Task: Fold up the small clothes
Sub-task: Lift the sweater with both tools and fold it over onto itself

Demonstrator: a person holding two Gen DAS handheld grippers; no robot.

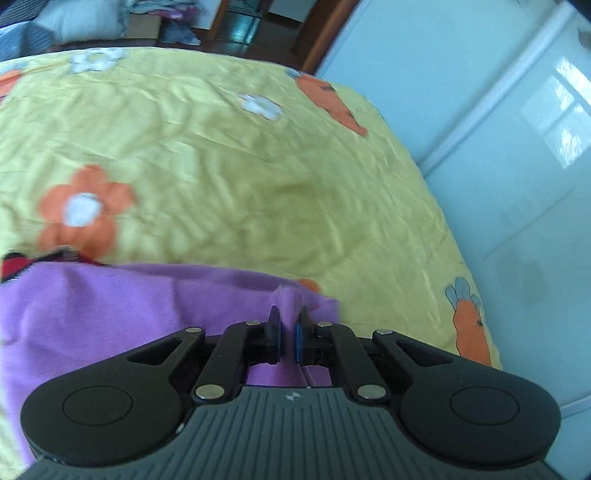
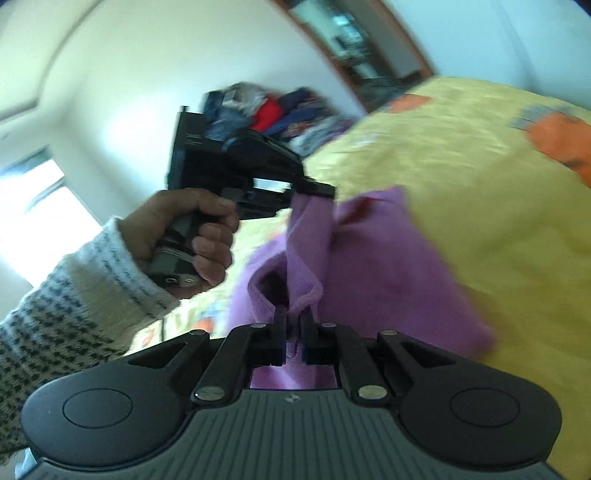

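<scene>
A small purple garment [image 1: 110, 314] lies partly on the yellow flowered bed sheet [image 1: 221, 166], with a red and black trim at its far left edge. My left gripper [image 1: 289, 317] is shut on a pinched fold of the purple cloth. In the right wrist view my right gripper [image 2: 293, 319] is shut on a hemmed edge of the same purple garment [image 2: 369, 266], which is lifted off the sheet [image 2: 480, 184]. The left gripper [image 2: 314, 192] shows there too, held by a hand, pinching the cloth's far end.
The bed's right edge meets pale blue wardrobe doors [image 1: 498, 147]. A pile of clothes [image 2: 273, 110] sits beyond the bed, by a wooden door frame [image 2: 362, 44]. A bright window [image 2: 40, 206] is at the left. A pillow [image 1: 81, 18] lies past the bed's far edge.
</scene>
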